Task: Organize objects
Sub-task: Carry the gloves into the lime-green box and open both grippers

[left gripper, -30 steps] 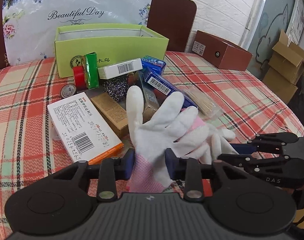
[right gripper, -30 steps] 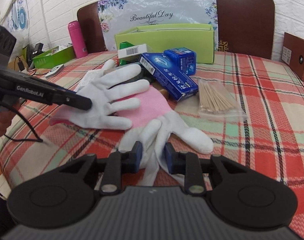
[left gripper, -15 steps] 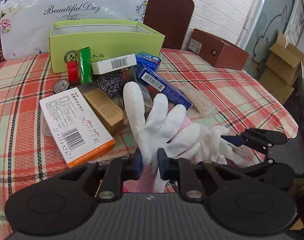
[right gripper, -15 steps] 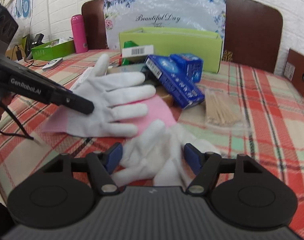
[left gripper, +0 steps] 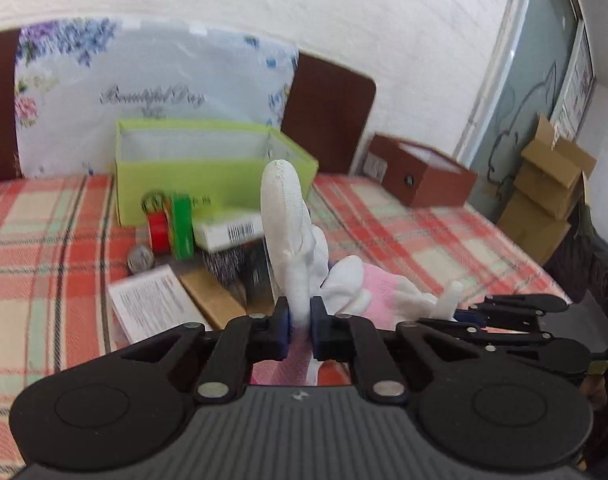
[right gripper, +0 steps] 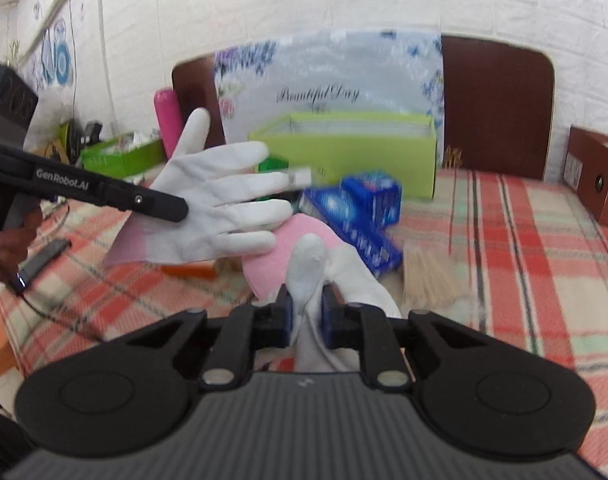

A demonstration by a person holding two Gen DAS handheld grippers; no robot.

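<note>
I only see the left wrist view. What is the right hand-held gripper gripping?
Observer: The right hand-held gripper is shut on the second glove, pinching a white finger.
Operator: Where are the blue boxes?
Observer: The blue boxes lie in front of the green box, beyond the raised glove.
Operator: Anything right of them?
Observer: A bundle of toothpicks lies on the tablecloth.

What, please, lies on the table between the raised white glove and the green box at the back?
In the left wrist view, a barcoded white carton lies between the glove and the green box, with a red roll beside it.
</note>
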